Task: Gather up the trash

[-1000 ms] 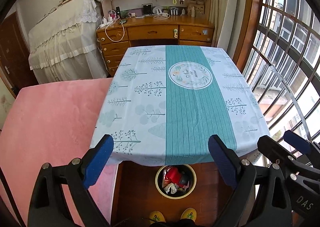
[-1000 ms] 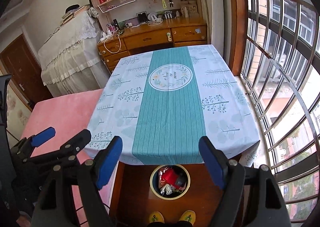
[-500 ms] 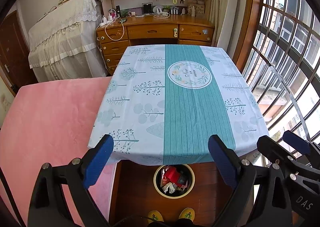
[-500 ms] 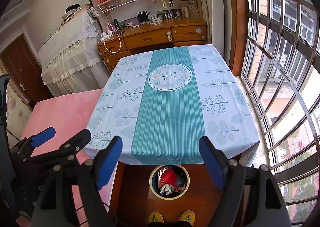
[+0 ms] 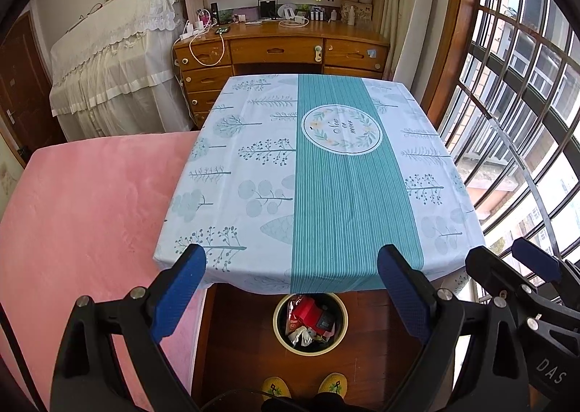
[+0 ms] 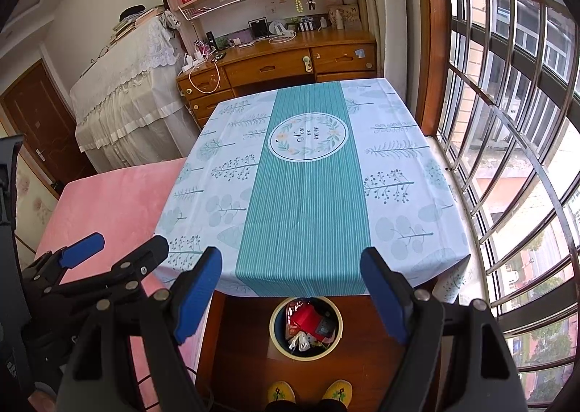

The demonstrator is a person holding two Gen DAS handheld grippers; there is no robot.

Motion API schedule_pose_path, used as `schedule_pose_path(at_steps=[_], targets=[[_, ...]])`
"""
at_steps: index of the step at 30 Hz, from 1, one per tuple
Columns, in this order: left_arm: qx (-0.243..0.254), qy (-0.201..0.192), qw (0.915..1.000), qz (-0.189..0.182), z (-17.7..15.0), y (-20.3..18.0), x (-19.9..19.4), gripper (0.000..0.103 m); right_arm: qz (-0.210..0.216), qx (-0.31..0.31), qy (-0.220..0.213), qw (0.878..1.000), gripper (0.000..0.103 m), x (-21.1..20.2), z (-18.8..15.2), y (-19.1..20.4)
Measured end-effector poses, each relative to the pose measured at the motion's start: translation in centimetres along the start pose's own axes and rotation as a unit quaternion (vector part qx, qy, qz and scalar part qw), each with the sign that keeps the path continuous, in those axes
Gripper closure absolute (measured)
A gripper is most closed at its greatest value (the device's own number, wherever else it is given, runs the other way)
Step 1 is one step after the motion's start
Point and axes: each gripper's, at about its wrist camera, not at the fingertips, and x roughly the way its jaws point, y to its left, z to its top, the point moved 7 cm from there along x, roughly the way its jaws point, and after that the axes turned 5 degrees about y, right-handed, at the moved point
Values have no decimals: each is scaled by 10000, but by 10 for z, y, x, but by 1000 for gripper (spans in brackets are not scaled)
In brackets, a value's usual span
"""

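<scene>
Bedroom, table under a teal tablecloth fills mid-frame, wooden desk at top. I see my left gripper spread wide, nothing between its pads. Right gripper likewise released, touching nothing. Trash bin, lower centre on the floor, holds red wrappers and crumpled paper.

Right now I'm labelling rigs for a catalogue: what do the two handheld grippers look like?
Both match: the left gripper and right gripper have black angular frames joined by silver rivets, and jaws faced with textured blue pads. White lettering "DAS" marks the right gripper's body in the left wrist view.
</scene>
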Motion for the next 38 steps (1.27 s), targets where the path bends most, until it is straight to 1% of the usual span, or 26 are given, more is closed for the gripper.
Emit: schedule_pose_path(at_steps=[5, 15, 26, 38], targets=[[-45, 15, 10000, -7, -2, 0, 1, 9, -17, -5, -4, 10000, 24, 0, -1, 1], [-203, 26, 9997, 96, -5, -4, 1, 9, 6, -79, 7, 10000, 24, 2, -4, 1], [-173, 32, 9998, 95, -6, -4, 2, 9, -17, -40, 7, 10000, 24, 2, -3, 4], [-217, 43, 9997, 125, -6, -6, 2, 9, 2, -62, 42, 10000, 24, 3, -4, -1]])
